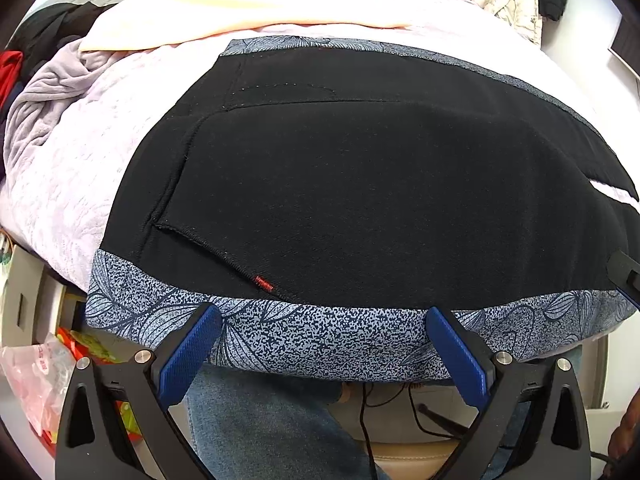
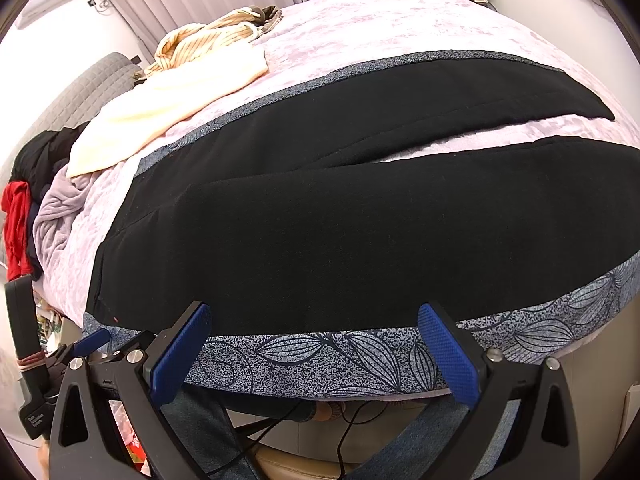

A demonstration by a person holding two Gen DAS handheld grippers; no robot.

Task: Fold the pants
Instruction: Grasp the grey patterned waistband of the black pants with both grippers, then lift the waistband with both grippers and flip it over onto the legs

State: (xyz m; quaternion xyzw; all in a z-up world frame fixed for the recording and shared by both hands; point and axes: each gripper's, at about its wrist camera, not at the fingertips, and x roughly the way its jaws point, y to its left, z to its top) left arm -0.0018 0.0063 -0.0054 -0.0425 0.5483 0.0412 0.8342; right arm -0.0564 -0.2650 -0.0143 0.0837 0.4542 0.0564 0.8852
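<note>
Pants (image 1: 360, 184) are lying spread flat along the near edge of the bed (image 1: 80, 168), black with a blue leaf-print band (image 1: 320, 336) running down the outer side of each leg. The near band is hanging right at the bed's edge.

Both grippers are hovering just off that edge, jaws gaping wide and holding nothing. The left gripper (image 1: 324, 344) is facing the waist end, near the pocket seam and a small red tag (image 1: 264, 283). The right gripper (image 2: 314, 344) is facing further down the near leg.

The fabric is looking soft and fairly thick, like a knit, so I am expecting it to drape and sag rather than hold a crease. It should be light and not slippery. Pinching the printed band at the near edge, one gripper by the waist and one down the leg, seems the sensible hold for carrying that leg over.

The right wrist view is showing the two legs splitting apart with quilt between them, and the other gripper at its lower left. The left wrist view is showing the pocket stitching instead.
</note>
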